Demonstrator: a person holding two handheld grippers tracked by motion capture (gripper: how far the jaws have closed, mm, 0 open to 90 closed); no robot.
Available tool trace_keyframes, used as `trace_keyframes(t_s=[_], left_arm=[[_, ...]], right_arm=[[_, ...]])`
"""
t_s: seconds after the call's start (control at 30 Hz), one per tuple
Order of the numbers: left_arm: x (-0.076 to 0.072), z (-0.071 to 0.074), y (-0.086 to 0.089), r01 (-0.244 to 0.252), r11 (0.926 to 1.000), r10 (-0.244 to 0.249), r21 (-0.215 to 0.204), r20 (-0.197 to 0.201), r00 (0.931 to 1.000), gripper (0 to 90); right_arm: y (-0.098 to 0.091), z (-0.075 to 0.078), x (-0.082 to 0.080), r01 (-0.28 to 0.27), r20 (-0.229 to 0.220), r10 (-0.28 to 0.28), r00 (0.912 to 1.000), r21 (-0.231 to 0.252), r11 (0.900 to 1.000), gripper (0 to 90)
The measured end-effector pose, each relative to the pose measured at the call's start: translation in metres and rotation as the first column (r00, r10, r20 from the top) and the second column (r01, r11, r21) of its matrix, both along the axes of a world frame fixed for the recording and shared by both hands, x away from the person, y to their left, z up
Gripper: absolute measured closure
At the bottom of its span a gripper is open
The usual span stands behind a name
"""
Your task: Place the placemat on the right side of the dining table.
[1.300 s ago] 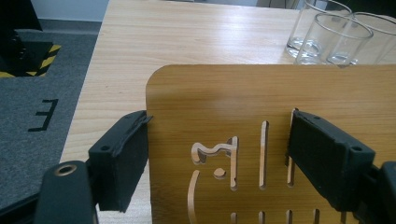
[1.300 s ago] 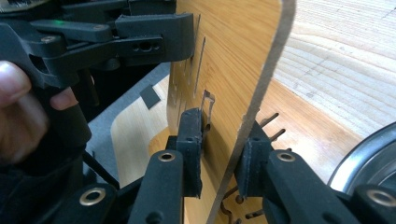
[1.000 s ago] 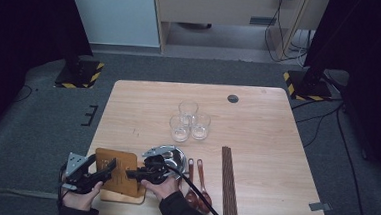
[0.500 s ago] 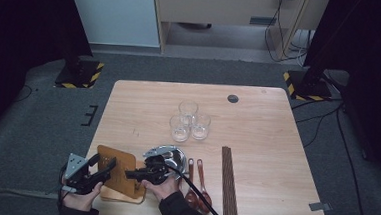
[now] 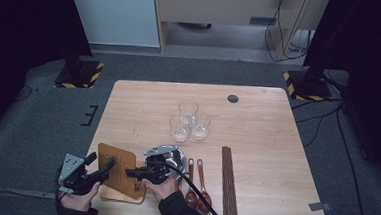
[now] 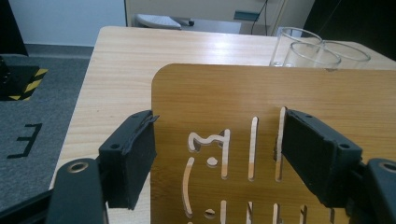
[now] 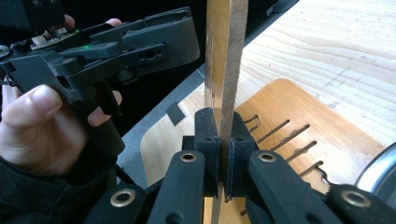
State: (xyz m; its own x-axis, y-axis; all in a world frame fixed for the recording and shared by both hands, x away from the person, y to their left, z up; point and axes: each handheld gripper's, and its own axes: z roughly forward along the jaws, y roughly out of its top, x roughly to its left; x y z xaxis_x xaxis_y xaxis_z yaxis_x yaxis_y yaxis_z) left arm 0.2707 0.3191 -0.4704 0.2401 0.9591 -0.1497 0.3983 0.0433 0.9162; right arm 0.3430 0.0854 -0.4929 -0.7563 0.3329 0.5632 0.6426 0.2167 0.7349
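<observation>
We lift the upper wooden board off the one beneath it, at the table's near-left corner.
Right gripper pinches its edge; left gripper spans it, both jaws clamped. Next we need a steady, level carry.

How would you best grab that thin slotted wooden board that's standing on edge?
Likely at its rim, coming edge-on, a pad on each flat face: the wooden board is thin but too broad to span. The right gripper clamps it that way.
</observation>
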Motion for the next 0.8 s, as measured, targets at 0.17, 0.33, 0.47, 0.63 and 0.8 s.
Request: trace_keyframes(t_s=[0.17,0.33,0.47,0.63,0.8], left_arm=[[-0.001,0.001,0.001,-0.005,1.0000,0.005,-0.008,0.011,0.9999,23.8],[0.000,-0.001,0.002,-0.008,1.0000,0.008,-0.004,0.002,1.0000,22.6],[0.000,-0.002,0.002,-0.010,0.9999,0.010,0.002,-0.004,0.9999,21.5],[0.002,-0.005,0.002,-0.014,0.9999,0.014,0.009,-0.019,0.9997,20.6],[0.004,-0.008,0.002,-0.013,0.9997,0.014,0.019,-0.044,0.9989,18.5]], right_arm=[[-0.003,0.005,0.000,0.030,0.008,-0.030,0.9995,0.011,0.9995,87.1],[-0.008,0.012,0.002,0.056,0.026,-0.056,0.9981,0.011,0.9984,87.1],[-0.015,0.020,0.005,0.087,0.045,-0.088,0.9951,0.025,0.9959,87.1],[-0.023,0.027,0.009,0.116,0.060,-0.117,0.9913,0.032,0.9928,87.1],[-0.033,0.037,0.013,0.145,0.079,-0.148,0.9858,0.046,0.9884,87.1]])
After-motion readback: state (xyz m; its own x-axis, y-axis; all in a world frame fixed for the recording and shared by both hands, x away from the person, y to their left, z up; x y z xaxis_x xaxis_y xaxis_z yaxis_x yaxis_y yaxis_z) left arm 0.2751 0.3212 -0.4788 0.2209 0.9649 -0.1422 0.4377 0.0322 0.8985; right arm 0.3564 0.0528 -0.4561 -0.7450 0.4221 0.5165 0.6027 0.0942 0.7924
